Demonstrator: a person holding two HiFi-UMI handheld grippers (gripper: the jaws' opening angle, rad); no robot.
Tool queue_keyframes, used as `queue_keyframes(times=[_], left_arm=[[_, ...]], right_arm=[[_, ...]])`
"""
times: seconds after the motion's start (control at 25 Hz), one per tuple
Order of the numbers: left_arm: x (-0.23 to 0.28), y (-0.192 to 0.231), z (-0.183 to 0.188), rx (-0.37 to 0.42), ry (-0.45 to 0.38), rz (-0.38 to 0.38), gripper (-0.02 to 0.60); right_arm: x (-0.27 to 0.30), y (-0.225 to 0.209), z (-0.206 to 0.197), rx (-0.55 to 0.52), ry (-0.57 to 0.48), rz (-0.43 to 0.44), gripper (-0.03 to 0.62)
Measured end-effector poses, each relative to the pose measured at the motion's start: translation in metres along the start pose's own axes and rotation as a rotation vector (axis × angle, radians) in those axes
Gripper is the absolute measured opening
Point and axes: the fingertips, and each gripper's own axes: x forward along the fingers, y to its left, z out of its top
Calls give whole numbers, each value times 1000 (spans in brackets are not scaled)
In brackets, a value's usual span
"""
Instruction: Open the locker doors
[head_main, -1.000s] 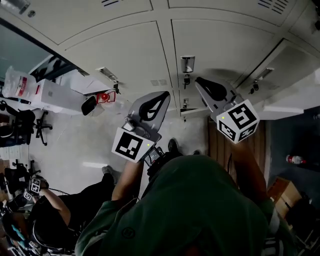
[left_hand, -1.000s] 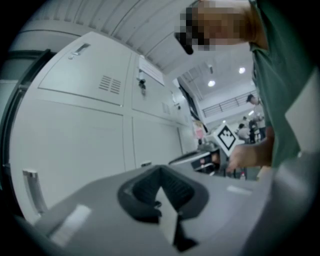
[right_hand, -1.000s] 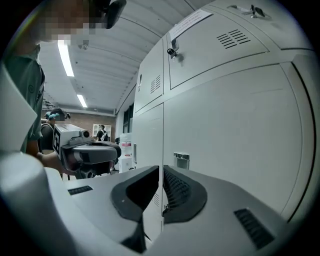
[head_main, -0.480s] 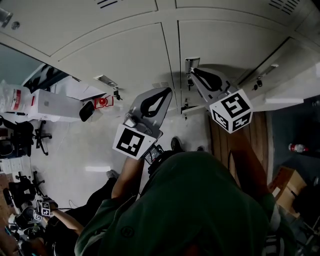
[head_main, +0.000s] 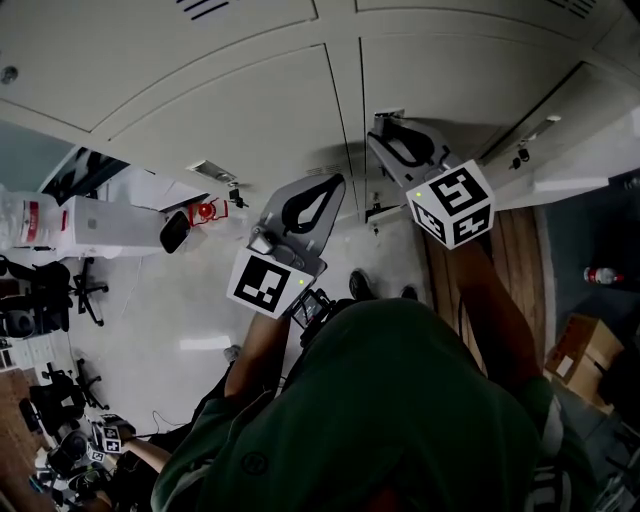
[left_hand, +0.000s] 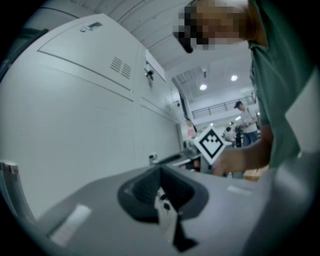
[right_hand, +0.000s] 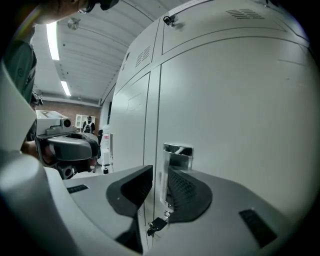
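Grey-white locker doors (head_main: 250, 110) fill the top of the head view. One door (right_hand: 235, 115) carries a chrome handle (right_hand: 176, 159) with a small key (right_hand: 156, 225) hanging below it. My right gripper (right_hand: 159, 172) is open, its jaws standing either side of that handle; the ribbed right pad (right_hand: 185, 187) lies close beside it. In the head view the right gripper (head_main: 387, 128) hides most of the handle. My left gripper (head_main: 327, 185) hangs lower and to the left, off the doors, its jaws closed to a point. The left gripper view shows it (left_hand: 159, 172) empty beside a plain door (left_hand: 75, 115).
A lower locker handle (head_main: 215, 170) with a red tag (head_main: 205, 210) sits left of my left gripper. An open door (head_main: 570, 150) juts out at the right. White boxes (head_main: 100, 222), office chairs (head_main: 40, 290), a bottle (head_main: 598, 275) and a cardboard box (head_main: 585, 355) lie on the floor.
My right gripper has moved up and in toward the locker, and its jaws now stand around the chrome handle. The left gripper has hardly moved.
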Motion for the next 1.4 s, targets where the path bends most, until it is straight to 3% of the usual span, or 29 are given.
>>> queue_keyframes(times=[0.24, 0.6, 0.92, 1.4], left_arm=[[-1, 3, -4, -6, -8, -30, -12], [14, -9, -10, 0, -31, -85, -12], [30, -28, 0, -7, -59, -35, -12], [47, -94, 19, -2, -67, -5, -14]], right_arm=[[-5, 0, -1, 1, 5, -28, 43], [-34, 19, -8, 18, 14, -24, 40], [-78, 41, -16, 45, 12, 30, 40], [-146, 47, -33, 57, 9, 124, 40]])
